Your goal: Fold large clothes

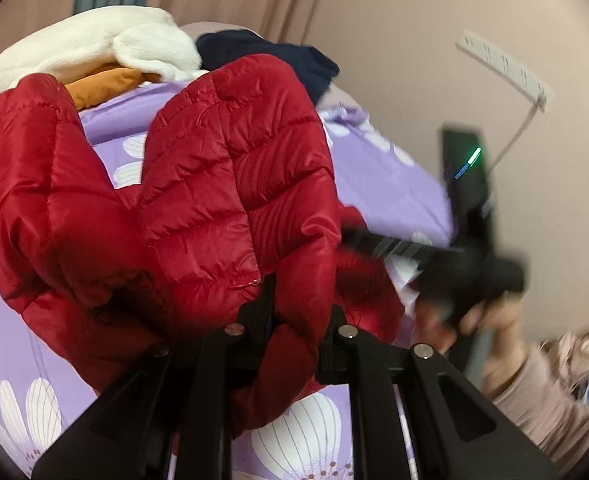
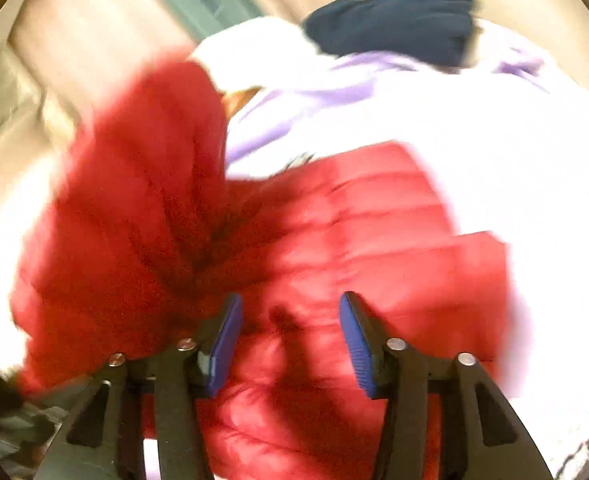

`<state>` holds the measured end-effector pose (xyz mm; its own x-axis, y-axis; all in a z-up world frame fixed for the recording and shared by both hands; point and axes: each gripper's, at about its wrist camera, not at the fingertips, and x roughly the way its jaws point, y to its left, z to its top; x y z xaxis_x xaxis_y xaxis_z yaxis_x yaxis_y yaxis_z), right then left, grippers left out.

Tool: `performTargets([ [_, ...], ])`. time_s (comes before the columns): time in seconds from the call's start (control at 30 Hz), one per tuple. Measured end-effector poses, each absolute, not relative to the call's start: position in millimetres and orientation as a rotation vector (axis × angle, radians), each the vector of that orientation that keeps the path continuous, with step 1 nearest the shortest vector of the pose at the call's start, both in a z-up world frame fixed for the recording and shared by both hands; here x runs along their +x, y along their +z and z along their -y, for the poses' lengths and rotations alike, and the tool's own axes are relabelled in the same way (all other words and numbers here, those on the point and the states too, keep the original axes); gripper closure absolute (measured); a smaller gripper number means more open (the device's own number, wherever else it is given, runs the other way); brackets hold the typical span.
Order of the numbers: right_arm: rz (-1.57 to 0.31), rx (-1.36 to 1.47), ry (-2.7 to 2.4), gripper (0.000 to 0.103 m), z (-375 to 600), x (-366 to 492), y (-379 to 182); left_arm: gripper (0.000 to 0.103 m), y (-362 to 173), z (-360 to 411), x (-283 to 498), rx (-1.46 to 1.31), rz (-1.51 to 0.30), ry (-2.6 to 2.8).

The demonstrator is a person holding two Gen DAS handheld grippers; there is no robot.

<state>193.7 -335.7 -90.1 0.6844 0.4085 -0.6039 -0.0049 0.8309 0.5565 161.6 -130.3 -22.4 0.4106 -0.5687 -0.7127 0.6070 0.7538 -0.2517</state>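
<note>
Floral purple bedsheet, beige curtain

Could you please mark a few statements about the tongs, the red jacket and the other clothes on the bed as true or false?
1. The left tongs are clamped on a fold of the red puffer jacket. True.
2. The right tongs are shut on the jacket. False: their blue pads stand apart, with the jacket behind the gap.
3. The bedsheet is plain green. False: it is purple with white flowers.
4. A white garment and a navy garment lie beyond the jacket. True.
5. An orange garment lies on top of the white one. False: it peeks out from under it.
</note>
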Motion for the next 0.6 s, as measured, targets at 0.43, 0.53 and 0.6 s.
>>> performTargets([
  [0.43, -0.885, 0.621, 0.456, 0.08, 330, 223, -88, 0.086, -54, 186, 150, 0.376, -0.886, -0.76],
  [0.53, -0.865, 0.548, 0.406, 0.092, 327, 221, -88, 0.084, -47, 184, 152, 0.347, -0.89, -0.764],
  [0.6, -0.846, 0.561, 0.393, 0.094, 335, 217, -93, 0.084, -37, 182, 153, 0.306, -0.887, -0.774],
])
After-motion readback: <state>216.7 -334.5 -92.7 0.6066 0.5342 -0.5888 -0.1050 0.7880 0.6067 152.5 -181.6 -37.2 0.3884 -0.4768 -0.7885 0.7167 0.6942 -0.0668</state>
